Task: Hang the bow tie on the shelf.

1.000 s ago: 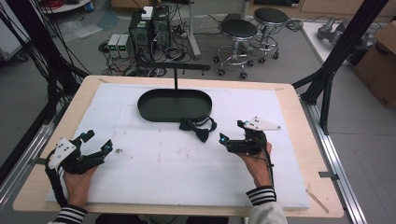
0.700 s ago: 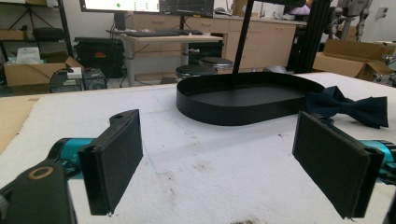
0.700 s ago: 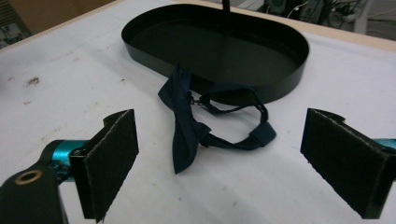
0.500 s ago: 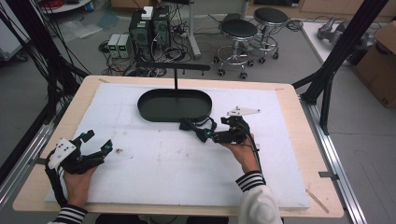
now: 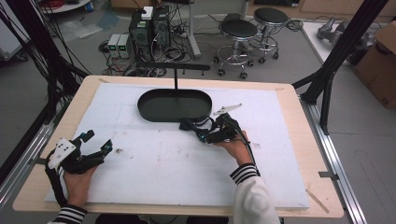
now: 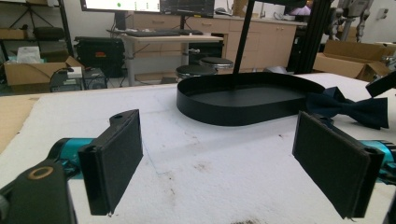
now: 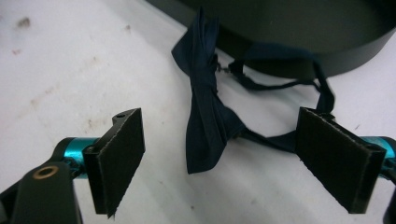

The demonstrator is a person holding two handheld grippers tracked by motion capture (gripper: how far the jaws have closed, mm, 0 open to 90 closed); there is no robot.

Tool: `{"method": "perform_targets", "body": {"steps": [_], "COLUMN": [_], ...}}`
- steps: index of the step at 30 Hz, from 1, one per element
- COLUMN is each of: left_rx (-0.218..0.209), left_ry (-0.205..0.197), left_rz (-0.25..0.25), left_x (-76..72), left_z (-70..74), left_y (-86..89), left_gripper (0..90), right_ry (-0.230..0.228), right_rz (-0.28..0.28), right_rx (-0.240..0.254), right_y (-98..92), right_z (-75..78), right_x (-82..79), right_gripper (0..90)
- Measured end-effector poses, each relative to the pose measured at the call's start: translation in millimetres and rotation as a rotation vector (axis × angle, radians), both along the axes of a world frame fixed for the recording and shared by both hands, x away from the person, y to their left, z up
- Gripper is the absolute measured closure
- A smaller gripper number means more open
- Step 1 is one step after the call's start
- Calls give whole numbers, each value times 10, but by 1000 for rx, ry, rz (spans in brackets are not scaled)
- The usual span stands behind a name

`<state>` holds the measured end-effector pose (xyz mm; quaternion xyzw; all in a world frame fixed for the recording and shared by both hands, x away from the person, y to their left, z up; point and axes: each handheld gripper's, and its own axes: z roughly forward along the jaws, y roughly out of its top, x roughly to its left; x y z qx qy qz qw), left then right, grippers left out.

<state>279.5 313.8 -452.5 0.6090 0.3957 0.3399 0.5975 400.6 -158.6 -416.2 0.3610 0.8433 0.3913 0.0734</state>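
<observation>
A navy bow tie (image 7: pixel 205 112) with a thin strap lies on the white mat, right beside the black oval tray (image 5: pixel 173 112). My right gripper (image 7: pixel 224 158) points at it, and the tie's lower end sits between the two pads without either pressing on it. The jaws stand wide and have just been closing a little. In the high view the right gripper (image 5: pixel 198 133) reaches the bow tie (image 5: pixel 187 125) from the right. My left gripper (image 5: pixel 98 141) rests open near the mat's left edge, holding nothing. The left gripper (image 6: pixel 219 163) faces the tray (image 6: pixel 243 100) and the bow tie (image 6: pixel 355 107).
A black T-shaped stand (image 5: pixel 175 70) rises from the tray's far side. The white mat (image 5: pixel 163 163) covers most of the wooden table (image 5: pixel 299 107). Stools (image 5: pixel 238 30) and computer boxes (image 5: pixel 149 23) stand on the floor beyond the far edge.
My right gripper has moved left across the mat toward the tray and now straddles the bow tie. The left gripper has stayed where it was.
</observation>
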Motion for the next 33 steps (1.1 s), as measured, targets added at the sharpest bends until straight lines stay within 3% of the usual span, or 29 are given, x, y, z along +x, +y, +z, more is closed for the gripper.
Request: {"method": "perform_targets", "body": {"steps": [15, 18, 21, 25, 33], "left_rx": [-2, -2, -6, -8, -6], "left_ry": [3, 3, 3, 4, 4], "left_rz": [0, 2, 4, 5, 4], "left_x": [1, 1, 3, 3, 2], "left_z": [1, 1, 0, 0, 1], "left_y": [6, 7, 6, 8, 7], "left_gripper": [163, 163, 163, 163, 163], "right_ry": [44, 43, 43, 31, 24], "right_rz": [-33, -57, -51, -42, -37], "right_rx": [-57, -58, -51, -80, -82], "right_y": [112, 109, 110, 143, 151], "right_z": [-101, -97, -93, -87, -79], "right_x": [50, 48, 45, 24, 12], "right_gripper": [438, 574, 665, 799, 834]}}
